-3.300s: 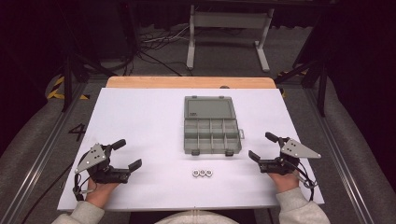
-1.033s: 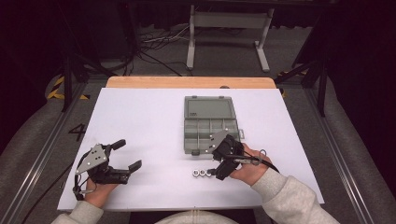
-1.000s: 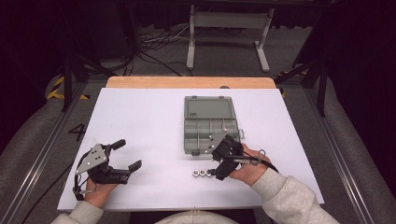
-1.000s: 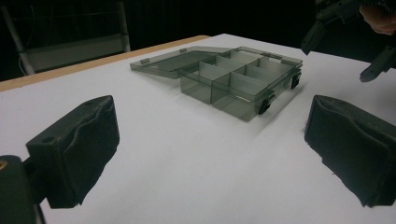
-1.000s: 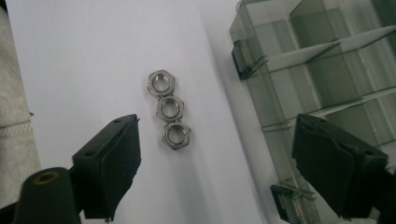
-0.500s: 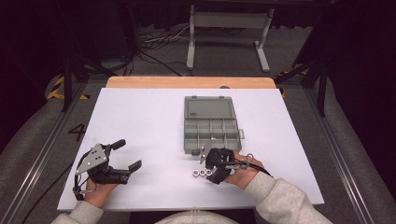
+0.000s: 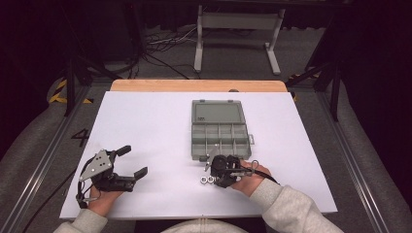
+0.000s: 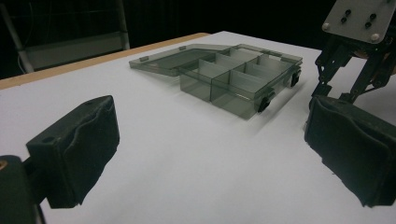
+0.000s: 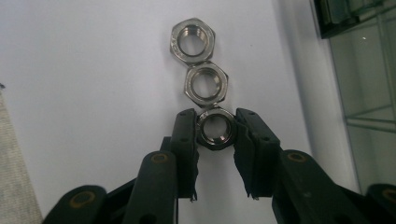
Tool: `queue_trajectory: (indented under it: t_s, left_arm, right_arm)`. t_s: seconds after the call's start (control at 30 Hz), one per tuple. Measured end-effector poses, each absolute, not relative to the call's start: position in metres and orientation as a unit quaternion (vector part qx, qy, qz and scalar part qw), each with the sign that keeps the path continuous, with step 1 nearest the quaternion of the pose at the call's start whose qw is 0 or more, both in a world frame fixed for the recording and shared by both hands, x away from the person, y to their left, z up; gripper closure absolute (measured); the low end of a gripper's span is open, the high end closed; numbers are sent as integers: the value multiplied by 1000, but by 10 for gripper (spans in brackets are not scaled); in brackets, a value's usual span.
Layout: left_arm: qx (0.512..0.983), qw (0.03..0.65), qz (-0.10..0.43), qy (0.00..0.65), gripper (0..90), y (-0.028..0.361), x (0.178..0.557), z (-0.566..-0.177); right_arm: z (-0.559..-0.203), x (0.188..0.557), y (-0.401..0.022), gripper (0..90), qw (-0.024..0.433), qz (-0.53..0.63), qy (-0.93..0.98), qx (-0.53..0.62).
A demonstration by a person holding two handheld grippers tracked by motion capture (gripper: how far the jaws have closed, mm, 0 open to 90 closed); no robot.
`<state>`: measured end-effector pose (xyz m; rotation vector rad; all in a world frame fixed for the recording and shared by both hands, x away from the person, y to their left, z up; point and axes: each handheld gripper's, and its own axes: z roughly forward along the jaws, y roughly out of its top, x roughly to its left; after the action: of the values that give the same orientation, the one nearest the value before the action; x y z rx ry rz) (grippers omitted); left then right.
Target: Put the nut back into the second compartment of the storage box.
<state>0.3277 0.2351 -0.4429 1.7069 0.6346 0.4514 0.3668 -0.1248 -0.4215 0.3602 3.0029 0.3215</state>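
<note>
Right gripper [image 9: 215, 128] has moved in from the counter's right edge and come down over the row of three hex nuts just in front of the open compartment box [image 7: 219, 139]. Its jaws have just been closing and now pinch the nearest nut [image 9: 215, 127], which lies on the white counter [image 7: 145, 126] touching the middle nut [image 9: 206, 85]. Grasp looks made; the lift toward a compartment likely comes next. Left gripper [image 7: 127, 161] rests on the counter, jaws wide and empty, unmoved.
</note>
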Motion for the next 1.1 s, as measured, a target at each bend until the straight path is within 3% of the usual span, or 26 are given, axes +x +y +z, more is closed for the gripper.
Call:
queue_trajectory:
  t_s: [0.43,1.1]
  left_arm:
    - [734,592,194,272,42,235,327,-443]
    - [733,594,194,270,42,236,327,-442]
  right_arm:
    - [-380,375,-135,702,69,146,977,139]
    - [-339,432,-135,702,118,172,963,169]
